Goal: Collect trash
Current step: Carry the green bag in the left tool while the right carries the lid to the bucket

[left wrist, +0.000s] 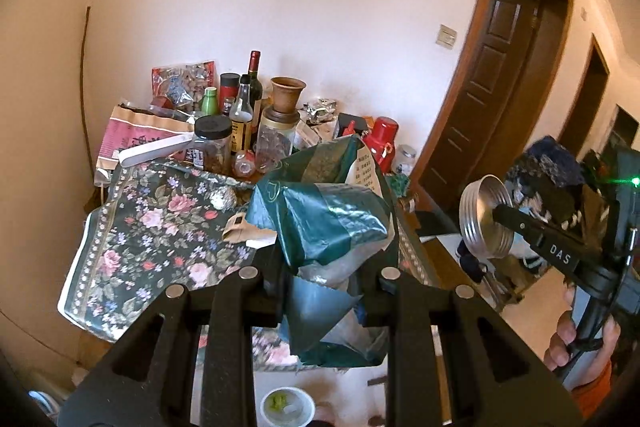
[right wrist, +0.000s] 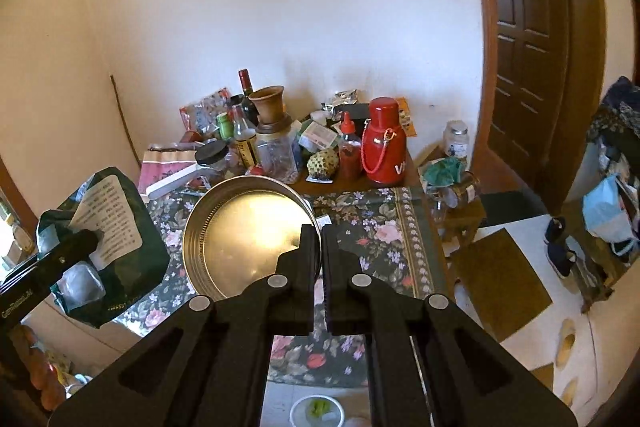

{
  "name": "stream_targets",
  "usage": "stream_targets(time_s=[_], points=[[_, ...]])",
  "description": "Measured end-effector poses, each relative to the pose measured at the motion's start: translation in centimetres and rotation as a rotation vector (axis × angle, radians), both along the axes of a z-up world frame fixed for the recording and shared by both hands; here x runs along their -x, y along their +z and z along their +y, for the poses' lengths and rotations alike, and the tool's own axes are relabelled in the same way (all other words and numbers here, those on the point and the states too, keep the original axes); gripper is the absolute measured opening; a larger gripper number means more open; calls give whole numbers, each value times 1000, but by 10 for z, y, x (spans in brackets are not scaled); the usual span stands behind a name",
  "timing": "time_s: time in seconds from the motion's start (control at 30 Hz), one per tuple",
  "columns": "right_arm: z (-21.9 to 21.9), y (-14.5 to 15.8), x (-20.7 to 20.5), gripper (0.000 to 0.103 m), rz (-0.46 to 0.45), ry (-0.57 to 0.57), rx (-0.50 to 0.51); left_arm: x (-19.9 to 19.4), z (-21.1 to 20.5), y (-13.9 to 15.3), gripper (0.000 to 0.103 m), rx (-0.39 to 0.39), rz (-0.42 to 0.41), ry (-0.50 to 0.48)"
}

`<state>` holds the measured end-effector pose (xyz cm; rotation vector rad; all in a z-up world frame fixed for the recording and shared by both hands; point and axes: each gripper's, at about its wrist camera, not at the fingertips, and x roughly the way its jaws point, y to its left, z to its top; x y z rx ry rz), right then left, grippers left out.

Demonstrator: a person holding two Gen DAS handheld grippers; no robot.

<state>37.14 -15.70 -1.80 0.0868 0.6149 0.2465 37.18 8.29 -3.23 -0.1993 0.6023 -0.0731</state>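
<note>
A crumpled dark green foil bag (left wrist: pixel 324 227) with a white printed label is clamped in my left gripper (left wrist: pixel 326 277), lifted above the flowered tablecloth (left wrist: pixel 152 223). The same bag (right wrist: pixel 108 239) shows at the left of the right wrist view, with the left gripper (right wrist: pixel 86 239) on it. My right gripper (right wrist: pixel 318 233) is shut on the rim of a round silver metal lid (right wrist: pixel 248 235), held up over the table with its hollow side facing me. In the left wrist view that lid (left wrist: pixel 482 223) hangs at the right on the right gripper (left wrist: pixel 498 213), above a person's hand (left wrist: pixel 580 343).
Bottles, jars, a clay vase (right wrist: pixel 272 105), a red flask (right wrist: pixel 384 147) and packets crowd the table's back by the white wall. A brown door (right wrist: pixel 528 39) stands at the right. A white bowl (right wrist: pixel 316 411) with green scraps sits low down. Shoes and bags lie on the floor at right.
</note>
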Motion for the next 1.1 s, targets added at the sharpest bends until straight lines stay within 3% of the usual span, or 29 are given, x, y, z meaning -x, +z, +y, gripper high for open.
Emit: stream_targets(time_s=[0.47,0.8,1.1], points=[[46,-24,125,3,54,-98,-22,128,39,-28,24,-21,61,-97],[47,-65,157,3,194,-128,4,146,37,-71,24,-12,194,-129],[41,-131,138,3,330,-89,53,120,23,-151,24,21,371,-78]])
